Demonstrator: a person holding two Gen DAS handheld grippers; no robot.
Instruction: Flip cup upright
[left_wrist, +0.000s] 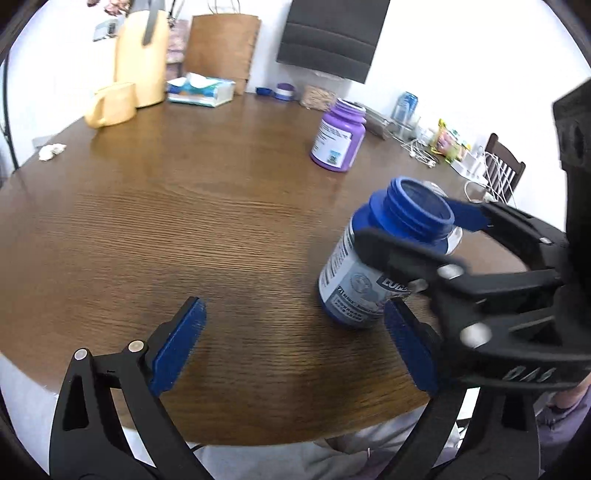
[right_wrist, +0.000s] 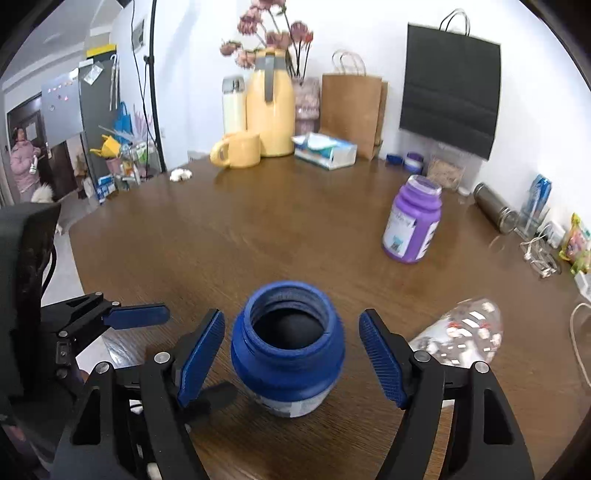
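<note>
A blue jar (right_wrist: 288, 365) with a white label stands upright on the wooden table (right_wrist: 258, 240), its open mouth facing up. My right gripper (right_wrist: 291, 321) is open, one blue pad on each side of the jar's shoulder with a small gap on both sides. A clear patterned cup (right_wrist: 461, 336) lies on its side just right of that gripper; in the left wrist view only a sliver of the cup (left_wrist: 456, 236) shows behind the blue jar (left_wrist: 354, 280). My left gripper (left_wrist: 295, 321) is open over bare table, left of the jar, holding nothing.
A purple jar (right_wrist: 412, 225) stands upright further back on the right. A yellow mug (right_wrist: 238, 151), yellow jug, tissue box (right_wrist: 327, 149) and paper bags line the far edge. Cables and a steel flask (right_wrist: 495, 208) lie at the right. The table's near edge is close.
</note>
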